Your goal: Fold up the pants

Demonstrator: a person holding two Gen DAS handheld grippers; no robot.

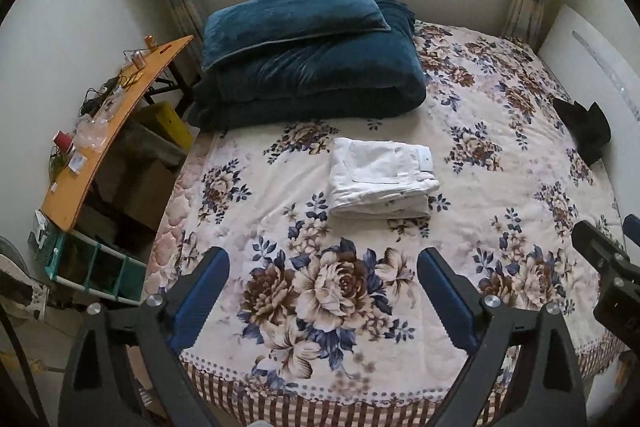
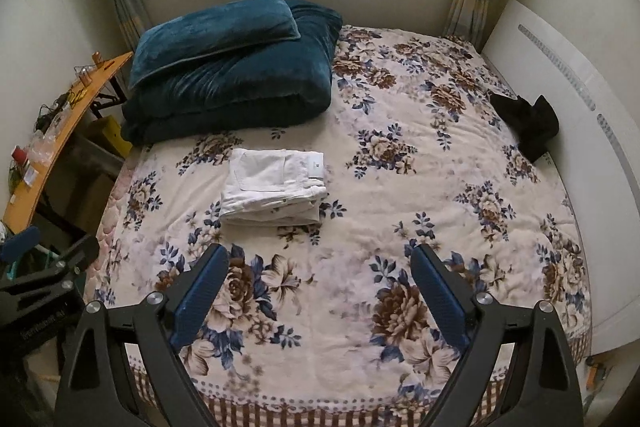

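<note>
While both grippers hang over the near end of the bed (image 1: 500, 131), the white pants (image 1: 380, 181) lie folded into a compact, thick rectangle on the floral bedspread, roughly at the middle of the mattress. Their top layer shows a back pocket and a small label near the waistband, and the stacked folds are visible along the near edge, with the layers a little uneven at the right corner. In the left wrist view the left gripper (image 1: 323, 293) has its blue-padded jaws spread wide with nothing between them but the flower print; the pants sit beyond the fingertips, apart from both pads and about centred between them, slightly toward the right finger. In the right wrist view the right gripper (image 2: 319, 287) also stands wide open and empty; there the pants (image 2: 274, 187) lie ahead and to the left, just past the tip of the left finger and not touching it. Behind the pants, a dark teal pillow (image 1: 292, 19) rests on a folded teal quilt (image 1: 312, 83) near the head of the bed, and a black cloth (image 2: 528, 127) lies at the right edge by the white board (image 2: 560, 131). An orange side table (image 1: 112, 131) with clutter stands along the left side of the bed.
</note>
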